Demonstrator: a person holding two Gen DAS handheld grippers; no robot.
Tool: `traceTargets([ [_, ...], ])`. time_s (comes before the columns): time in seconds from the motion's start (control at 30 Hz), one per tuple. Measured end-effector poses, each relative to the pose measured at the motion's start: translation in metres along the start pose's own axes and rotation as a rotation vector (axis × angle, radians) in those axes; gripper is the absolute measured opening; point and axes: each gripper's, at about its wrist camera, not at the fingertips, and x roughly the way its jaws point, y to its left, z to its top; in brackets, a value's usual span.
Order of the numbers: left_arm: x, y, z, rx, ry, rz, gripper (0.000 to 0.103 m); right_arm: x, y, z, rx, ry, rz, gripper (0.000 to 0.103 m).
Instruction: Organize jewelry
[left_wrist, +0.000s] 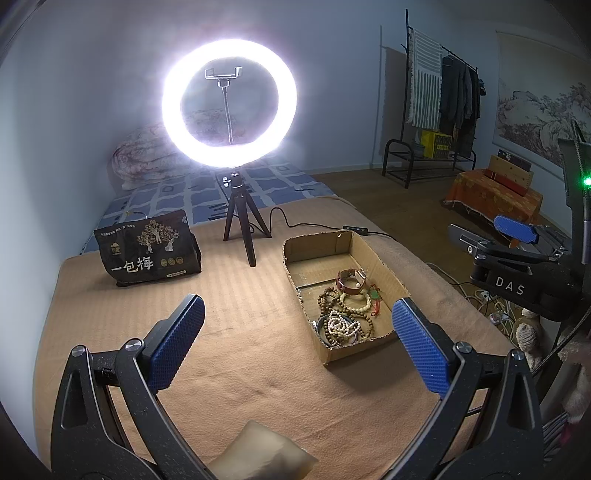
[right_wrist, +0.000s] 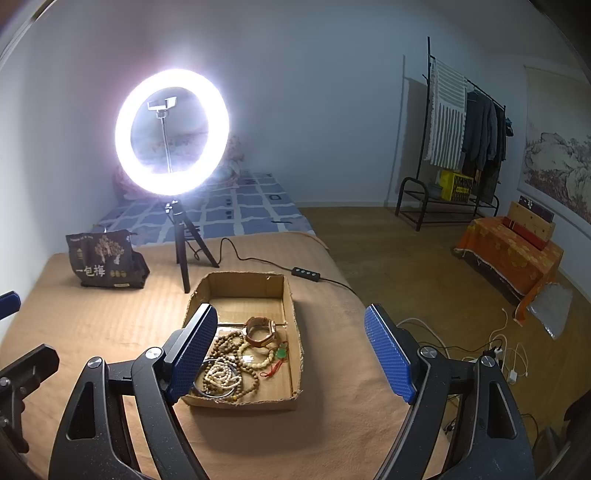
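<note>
A shallow cardboard box (left_wrist: 360, 245) (right_wrist: 288, 295) sits on the tan blanket. Inside lies a pile of jewelry: brown wooden bead strings (left_wrist: 328, 297) (right_wrist: 225, 341), a white bead bracelet (left_wrist: 341, 325) (right_wrist: 219, 373), a cream bead bracelet (right_wrist: 256, 363), a red-brown leather band (left_wrist: 351, 282) (right_wrist: 260, 330) and a green pendant on red cord (left_wrist: 375, 295) (right_wrist: 281, 353). My left gripper (left_wrist: 299, 332) is open and empty, above the blanket in front of the box. My right gripper (right_wrist: 291, 354) is open and empty, above the box's near end. The right gripper also shows in the left wrist view (left_wrist: 513, 236).
A lit ring light on a black tripod (left_wrist: 240, 229) (right_wrist: 184, 243) stands behind the box, its cable and switch (right_wrist: 306, 273) trailing right. A black snack bag (left_wrist: 147, 251) (right_wrist: 105, 264) stands at the left. A small beige cushion (left_wrist: 258, 454) lies near. Cables lie on the floor (right_wrist: 509, 362).
</note>
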Motion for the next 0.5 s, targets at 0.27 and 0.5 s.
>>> traceTargets([
  [0.27, -0.0002, -0.0004, -0.0002, 0.001, 0.000, 0.000, 0.103, 0.0005, -0.0005, -0.0012, -0.003, 0.002, -0.002, 0.082],
  [0.5, -0.0003, -0.0007, 0.0001, 0.000, 0.000, 0.000, 0.103, 0.0004, -0.0011, -0.0012, -0.004, 0.003, -0.002, 0.082],
])
